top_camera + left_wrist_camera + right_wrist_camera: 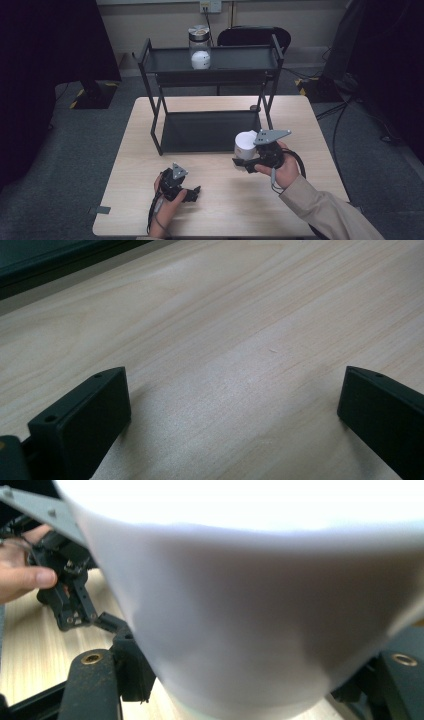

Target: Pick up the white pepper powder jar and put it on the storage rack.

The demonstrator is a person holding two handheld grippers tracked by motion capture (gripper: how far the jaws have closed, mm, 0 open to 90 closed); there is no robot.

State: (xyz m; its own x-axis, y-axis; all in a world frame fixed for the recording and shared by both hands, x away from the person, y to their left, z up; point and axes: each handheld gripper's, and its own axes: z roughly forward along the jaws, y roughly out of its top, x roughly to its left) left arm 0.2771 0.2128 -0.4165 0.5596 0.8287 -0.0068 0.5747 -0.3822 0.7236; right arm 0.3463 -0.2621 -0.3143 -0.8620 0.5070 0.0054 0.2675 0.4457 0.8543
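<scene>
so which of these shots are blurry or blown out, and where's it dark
Right gripper view: the white plastic cup sits too close, soft-edged, its top overexposed to pure white. Left gripper view: the pale wooden table carries a mild sheen, and the black fingers are slightly soft. High view: sharp on the table, but both upper corners sink into near-black.

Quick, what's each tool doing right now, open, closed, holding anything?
Left tool: open, holding nothing, just above the table.
Right tool: closed on the white cup.
</scene>
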